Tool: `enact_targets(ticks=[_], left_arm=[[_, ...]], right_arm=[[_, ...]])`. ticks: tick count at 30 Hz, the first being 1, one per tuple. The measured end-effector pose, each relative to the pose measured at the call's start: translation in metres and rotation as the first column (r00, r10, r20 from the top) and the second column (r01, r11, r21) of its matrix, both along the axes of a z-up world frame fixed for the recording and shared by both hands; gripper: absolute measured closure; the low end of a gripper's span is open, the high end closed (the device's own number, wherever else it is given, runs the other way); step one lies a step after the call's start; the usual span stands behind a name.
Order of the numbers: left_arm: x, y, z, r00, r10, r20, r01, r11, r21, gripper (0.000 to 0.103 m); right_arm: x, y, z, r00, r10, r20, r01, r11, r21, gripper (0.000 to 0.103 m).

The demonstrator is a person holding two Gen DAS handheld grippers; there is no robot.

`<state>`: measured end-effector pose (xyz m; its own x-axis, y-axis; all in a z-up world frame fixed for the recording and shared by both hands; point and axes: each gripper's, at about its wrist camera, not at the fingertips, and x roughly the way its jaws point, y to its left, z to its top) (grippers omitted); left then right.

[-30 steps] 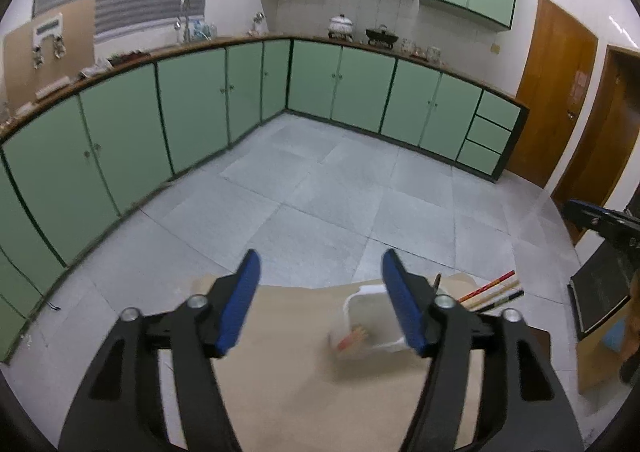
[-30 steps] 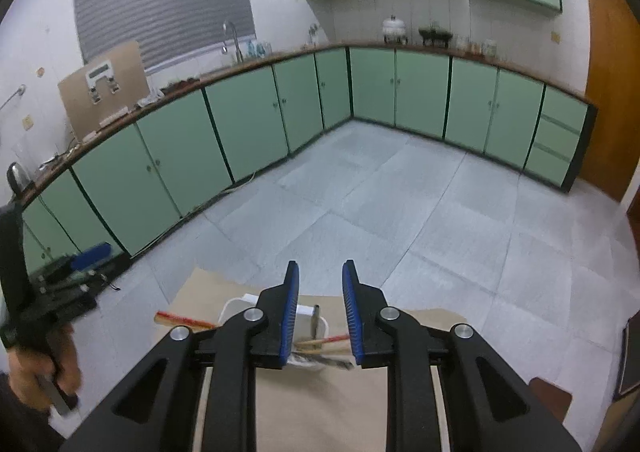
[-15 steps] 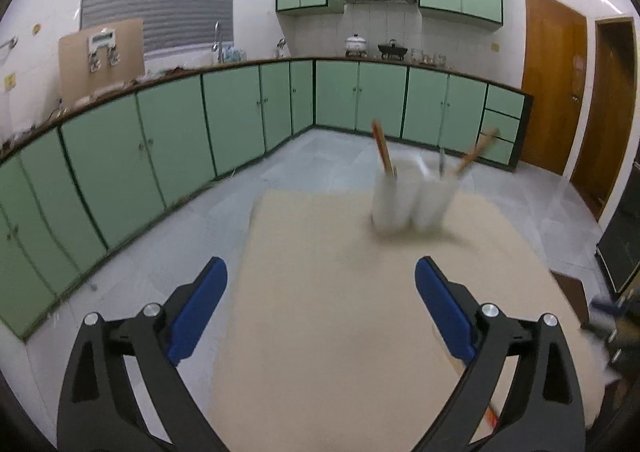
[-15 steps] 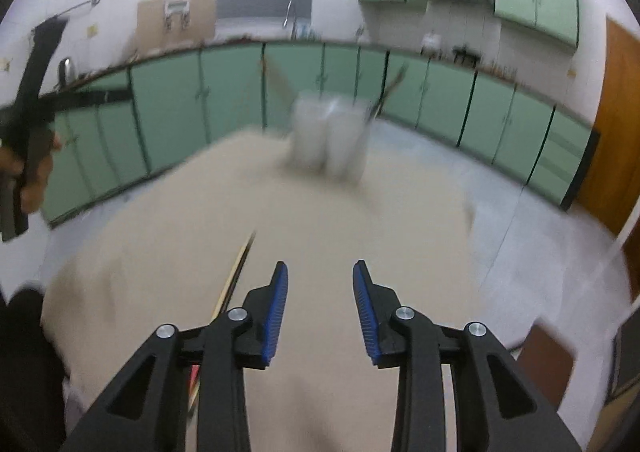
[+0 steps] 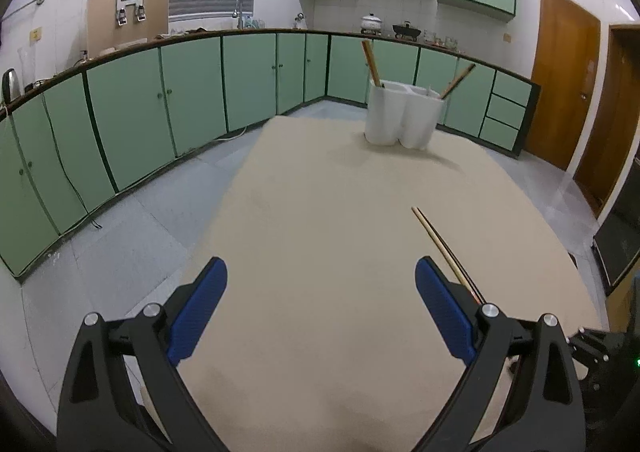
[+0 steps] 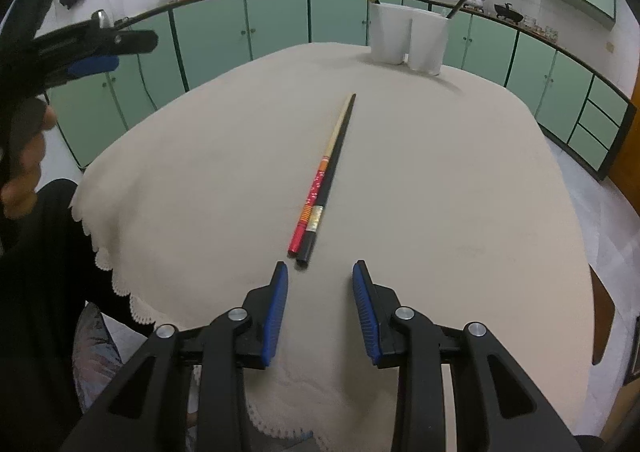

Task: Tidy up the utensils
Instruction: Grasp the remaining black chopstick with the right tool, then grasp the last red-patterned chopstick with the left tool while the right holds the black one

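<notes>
Two chopsticks [image 6: 325,176], one red-patterned and one black, lie side by side on the beige tablecloth [image 6: 440,192]. Their thick ends are just ahead of my right gripper [image 6: 320,268], which is open with nothing between its blue pads. In the left wrist view the chopsticks [image 5: 442,242] run past the right finger of my left gripper [image 5: 320,272], which is wide open and holds nothing. A white two-cup utensil holder [image 5: 404,120] stands at the far edge of the table with a wooden handle leaning out of each side. The holder [image 6: 408,40] is far beyond the chopsticks.
A hand [image 6: 24,160] holds the left gripper [image 6: 136,52] up at the left of the right wrist view. The cloth's scalloped hem [image 6: 116,272] hangs over the near left table edge. Green cabinets [image 5: 132,120] line the walls, and a wooden door [image 5: 564,92] is at the right.
Both grippers came down from high over the table to just above it. The left jaws opened wide and the right jaws opened a little. The chopsticks now lie right in front of the right gripper.
</notes>
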<state>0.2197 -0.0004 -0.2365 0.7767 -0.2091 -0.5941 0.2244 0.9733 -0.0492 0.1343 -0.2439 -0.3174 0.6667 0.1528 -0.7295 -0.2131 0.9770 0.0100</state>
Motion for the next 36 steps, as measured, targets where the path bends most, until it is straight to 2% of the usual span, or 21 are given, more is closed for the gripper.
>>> enact_targets(ticks=[3,7,8,14,25,27,31,36], left_arm=[[0.000,-0.002,-0.004,1.000,-0.012,-0.016,0.012,1.000,-0.001,0.011],[0.000,-0.006,-0.010,0.999,-0.023,-0.028,0.023,1.000,0.004,0.011],[0.000,-0.009,-0.012,0.999,-0.029,-0.037,0.029,1.000,0.003,0.011],[-0.010,-0.031,-0.027,0.995,-0.079,-0.056,0.080,0.997,0.013,0.011],[-0.026,-0.044,-0.047,0.991,-0.093,-0.098,0.093,0.996,-0.012,0.011],[-0.028,-0.053,-0.051,0.989,-0.107,-0.105,0.107,0.994,-0.009,0.011],[-0.034,-0.079,-0.055,0.983,-0.153,-0.102,0.153,0.988,-0.005,0.011],[-0.041,-0.121,-0.073,0.968,-0.220,-0.118,0.226,0.974,0.034,0.011]], right_arm=[[0.001,-0.004,0.000,1.000,-0.008,0.008,0.008,1.000,0.012,0.073],[-0.002,-0.011,-0.003,1.000,-0.020,0.014,0.020,0.999,0.030,0.095],[-0.003,-0.014,-0.003,1.000,-0.024,0.012,0.024,0.999,0.041,0.097],[-0.001,-0.027,-0.003,1.000,-0.025,0.001,0.025,0.996,0.082,0.096],[0.006,-0.024,-0.003,1.000,-0.015,0.020,0.014,0.998,0.063,0.096],[0.003,-0.029,-0.003,0.996,-0.077,0.036,0.075,0.996,0.044,0.095],[-0.006,-0.062,-0.003,0.969,-0.247,0.026,0.244,0.966,0.087,0.096],[-0.017,-0.070,0.000,0.963,-0.268,0.024,0.265,0.959,0.098,0.096]])
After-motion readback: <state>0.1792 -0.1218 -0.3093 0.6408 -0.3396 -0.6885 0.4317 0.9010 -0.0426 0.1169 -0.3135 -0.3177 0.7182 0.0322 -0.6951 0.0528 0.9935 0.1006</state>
